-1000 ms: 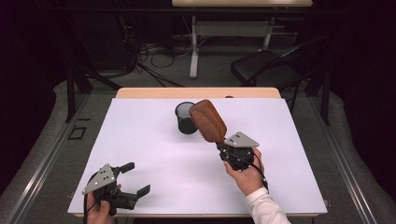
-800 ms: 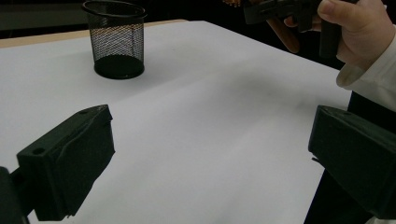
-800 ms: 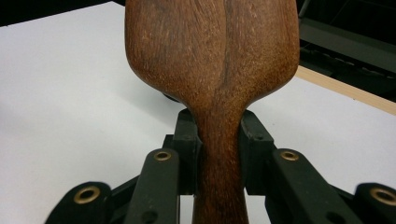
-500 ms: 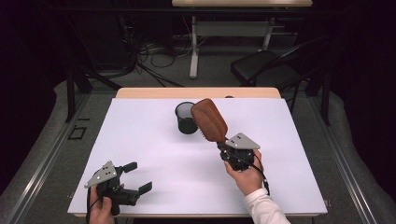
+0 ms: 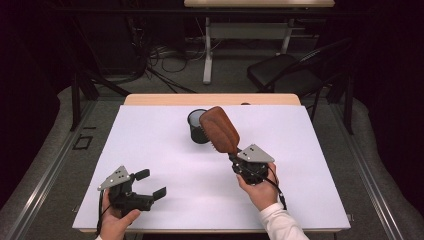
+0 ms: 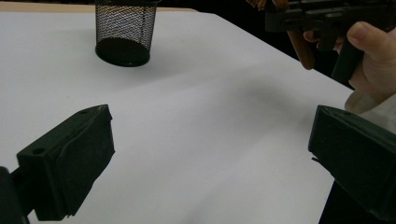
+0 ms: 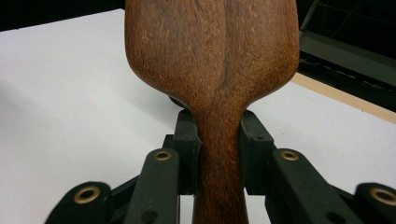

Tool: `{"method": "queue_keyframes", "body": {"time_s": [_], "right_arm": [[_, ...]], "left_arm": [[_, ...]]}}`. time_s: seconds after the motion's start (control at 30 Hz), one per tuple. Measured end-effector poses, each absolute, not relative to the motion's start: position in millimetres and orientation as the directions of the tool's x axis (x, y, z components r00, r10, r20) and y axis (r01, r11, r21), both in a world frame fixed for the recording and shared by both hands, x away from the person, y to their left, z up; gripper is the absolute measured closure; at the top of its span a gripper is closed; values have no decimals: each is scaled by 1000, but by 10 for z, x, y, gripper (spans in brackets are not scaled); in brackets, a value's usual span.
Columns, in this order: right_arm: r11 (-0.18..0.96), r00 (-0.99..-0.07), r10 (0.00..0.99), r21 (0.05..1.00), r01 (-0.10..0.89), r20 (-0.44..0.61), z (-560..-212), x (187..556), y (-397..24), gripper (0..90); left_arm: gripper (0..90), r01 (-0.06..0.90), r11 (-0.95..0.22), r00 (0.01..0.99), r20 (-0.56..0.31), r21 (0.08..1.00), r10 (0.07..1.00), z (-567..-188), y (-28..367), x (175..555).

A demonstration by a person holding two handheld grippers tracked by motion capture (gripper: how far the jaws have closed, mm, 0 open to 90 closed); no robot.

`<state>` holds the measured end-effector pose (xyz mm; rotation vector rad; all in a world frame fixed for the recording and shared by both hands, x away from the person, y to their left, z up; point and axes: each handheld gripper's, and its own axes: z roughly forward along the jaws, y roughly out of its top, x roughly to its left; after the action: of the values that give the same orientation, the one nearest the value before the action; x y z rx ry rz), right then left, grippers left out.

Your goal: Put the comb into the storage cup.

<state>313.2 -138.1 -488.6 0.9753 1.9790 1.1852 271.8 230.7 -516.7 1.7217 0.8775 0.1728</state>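
Clamping wooden hairbrush [image 7: 212, 70] handle, right hand-held gripper [image 7: 219, 154] jaws closed.

You are facing a white tabletop [image 5: 150, 145] with a strip of pale wood along its far edge. Beyond it the room falls dark. A grey carpeted floor [image 5: 230, 75] carries a tangle of black cables [image 5: 160, 55], the white legs of another table [image 5: 250, 30], and a black chair [image 5: 285, 75] at the right.

On the table [image 5: 150, 135] there is one mesh cup [image 5: 197, 127] at twelve o'clock and one wooden hairbrush [image 5: 219, 130], with two grippers, at seven [image 5: 150, 185] and four [image 5: 234, 157].
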Motion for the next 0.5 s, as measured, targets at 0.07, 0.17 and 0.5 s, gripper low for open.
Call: {"method": "queue_keyframes", "body": {"time_s": [0.07, 0.17, 0.5], "right_arm": [[320, -532, 836, 908, 271, -136, -4880, 3139, -1379, 722], [317, -532, 837, 909, 271, -133, -4875, 3138, -1376, 721], [318, -537, 832, 912, 259, -137, -4869, 3113, -1348, 721]], "left_arm": [[4, 472, -72, 706, -328, 879, 628, -5141, 2307, 2755], [5, 480, -52, 702, -347, 876, 622, -5087, 2309, 2810], [5, 517, -27, 695, -402, 855, 596, -4908, 2216, 3026]]}}
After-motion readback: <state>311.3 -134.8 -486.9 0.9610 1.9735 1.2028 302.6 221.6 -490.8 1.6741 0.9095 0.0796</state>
